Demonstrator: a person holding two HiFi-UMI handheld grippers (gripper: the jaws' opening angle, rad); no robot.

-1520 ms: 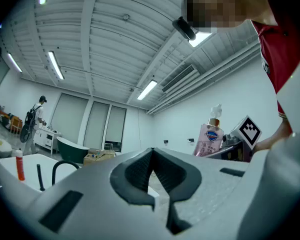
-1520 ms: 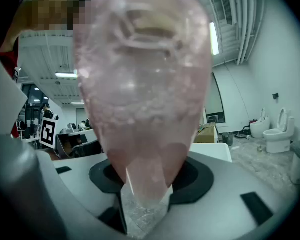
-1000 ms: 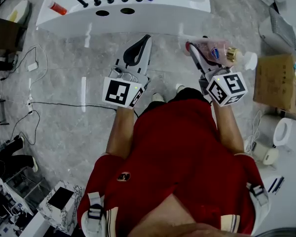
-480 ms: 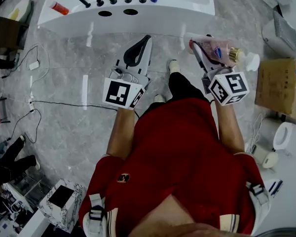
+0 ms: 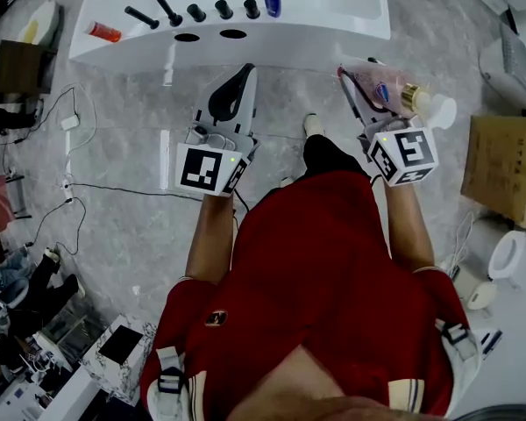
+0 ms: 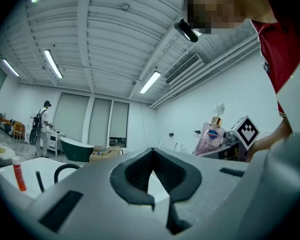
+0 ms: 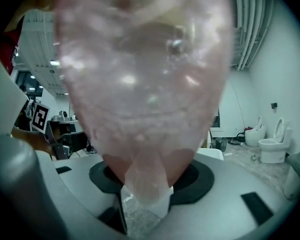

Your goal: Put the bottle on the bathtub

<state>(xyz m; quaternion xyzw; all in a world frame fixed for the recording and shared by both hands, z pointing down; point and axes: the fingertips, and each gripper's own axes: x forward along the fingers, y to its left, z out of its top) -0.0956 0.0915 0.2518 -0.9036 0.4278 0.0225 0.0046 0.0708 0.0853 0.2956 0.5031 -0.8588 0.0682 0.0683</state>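
Jaws of the left gripper (image 5: 239,75) sit together with nothing between them, aimed at 12 o'clock toward the white bathtub (image 5: 333,35). Further right, the right gripper (image 5: 358,79) has its jaws clamped on the pink bottle (image 5: 384,90), held over the floor (image 5: 114,200) just short of the bathtub rim. In the head view its long axis runs from base at 10 o'clock to white pump (image 5: 440,110) at 4. In the left gripper view it stands pump-up, leaning toward 1 o'clock.
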